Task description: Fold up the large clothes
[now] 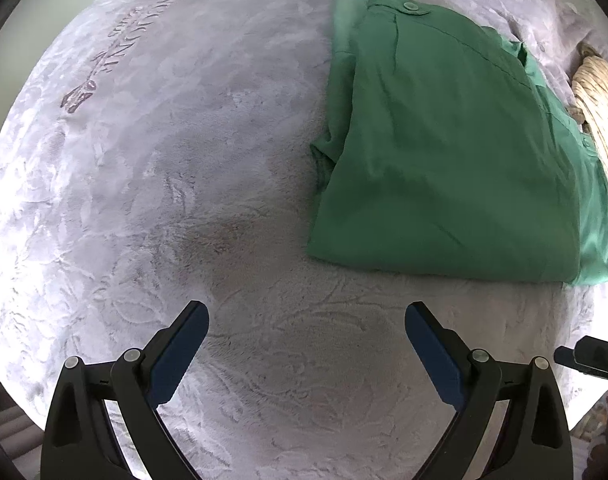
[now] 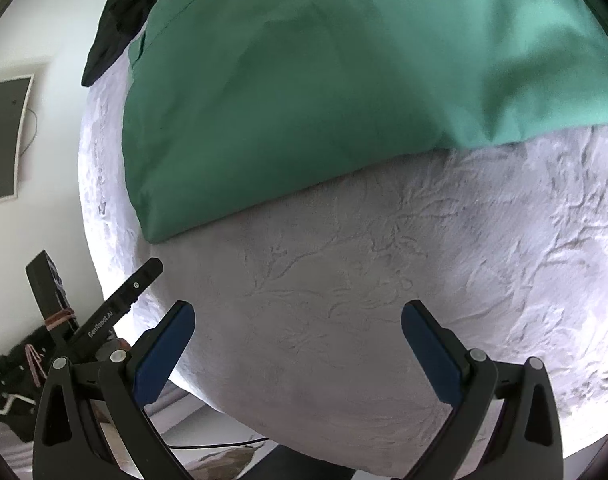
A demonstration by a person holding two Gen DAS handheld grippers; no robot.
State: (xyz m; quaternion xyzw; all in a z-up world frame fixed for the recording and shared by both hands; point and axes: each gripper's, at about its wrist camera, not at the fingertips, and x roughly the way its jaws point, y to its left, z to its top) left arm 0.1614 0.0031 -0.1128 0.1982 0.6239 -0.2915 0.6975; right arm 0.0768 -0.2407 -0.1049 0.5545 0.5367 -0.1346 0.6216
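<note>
One green garment (image 1: pixel 443 152) is seen lying folded into a compact, layered rectangle on a pale plush blanket (image 1: pixel 184 160), which appears to cover a bed; a buttoned tab is visible at the garment's far end, and a lighter green layer shows along its right edge. In the right wrist view the same green garment (image 2: pixel 304 92) fills the upper part of the picture, its near folded edge resting on the blanket (image 2: pixel 383 280). The fold is judged to be largely complete, so the step in hand is taken to be either a last tidying of the edges or a release after the final fold. If another fold is wanted, the near edge of the garment would have to be pinched at two corners and carried over evenly. Two grippers are counted. The left gripper (image 1: pixel 307 322) is held wide apart with nothing between its fingers, short of the garment's near edge; the right gripper (image 2: pixel 298 322) is likewise spread wide and empty, just short of the same edge. One woven basket (image 1: pixel 597 108) is seen beyond the garment's right side, and one dark cloth (image 2: pixel 120 20) lies past its far left corner.
</note>
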